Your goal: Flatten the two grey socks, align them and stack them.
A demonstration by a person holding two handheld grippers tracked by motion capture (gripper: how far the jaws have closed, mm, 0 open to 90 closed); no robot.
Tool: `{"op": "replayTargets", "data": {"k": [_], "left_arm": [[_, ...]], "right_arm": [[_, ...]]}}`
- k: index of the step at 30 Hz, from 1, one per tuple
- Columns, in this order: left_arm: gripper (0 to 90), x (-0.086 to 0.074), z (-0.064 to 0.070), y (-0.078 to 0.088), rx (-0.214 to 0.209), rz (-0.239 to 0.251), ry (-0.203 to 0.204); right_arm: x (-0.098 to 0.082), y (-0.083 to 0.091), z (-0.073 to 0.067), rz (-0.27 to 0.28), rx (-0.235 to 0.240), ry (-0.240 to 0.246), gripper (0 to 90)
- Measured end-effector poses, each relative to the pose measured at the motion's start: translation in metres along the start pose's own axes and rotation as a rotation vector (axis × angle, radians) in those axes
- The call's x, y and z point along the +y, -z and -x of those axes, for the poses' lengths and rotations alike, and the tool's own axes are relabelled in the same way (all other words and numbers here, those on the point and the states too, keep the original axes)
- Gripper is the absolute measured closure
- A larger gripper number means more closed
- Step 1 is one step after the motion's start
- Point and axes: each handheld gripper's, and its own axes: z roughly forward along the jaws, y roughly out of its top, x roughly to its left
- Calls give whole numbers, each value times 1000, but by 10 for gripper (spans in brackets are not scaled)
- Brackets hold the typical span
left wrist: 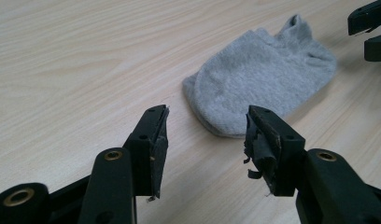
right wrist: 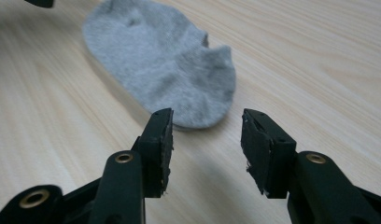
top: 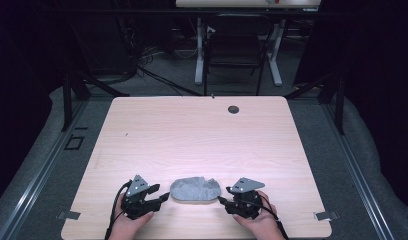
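Sock — grey, soft-knit, folded flat on pale wood table — lies between left gripper and right gripper, both gaping wide, holding nothing.

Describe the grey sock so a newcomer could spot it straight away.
Start at the pale wooden table and go to its near edge, where the left gripper and right gripper face each other with jaws open. The grey sock lies flat between them, untouched. It is the only soft fabric thing there, folded into a rounded oval.
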Motion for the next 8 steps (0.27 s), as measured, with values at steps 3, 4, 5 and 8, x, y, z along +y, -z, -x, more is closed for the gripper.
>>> {"op": "replayTargets", "data": {"k": [3, 4, 5, 8], "left_arm": [[484, -2, -4, -1, 1, -7, 7], [484, -2, -4, -2, 5, -5, 14], [484, -3, -5, -2, 6, -9, 22], [484, -3, -7, -2, 10, 0, 29]], "right_arm": [[-3, -1, 4, -4, -10, -11, 530], [-3, 0, 5, -1, -12, -13, 529], [-3, 0, 5, 7, -14, -19, 527], [-4, 0, 6, 15, -18, -26, 526]]}}
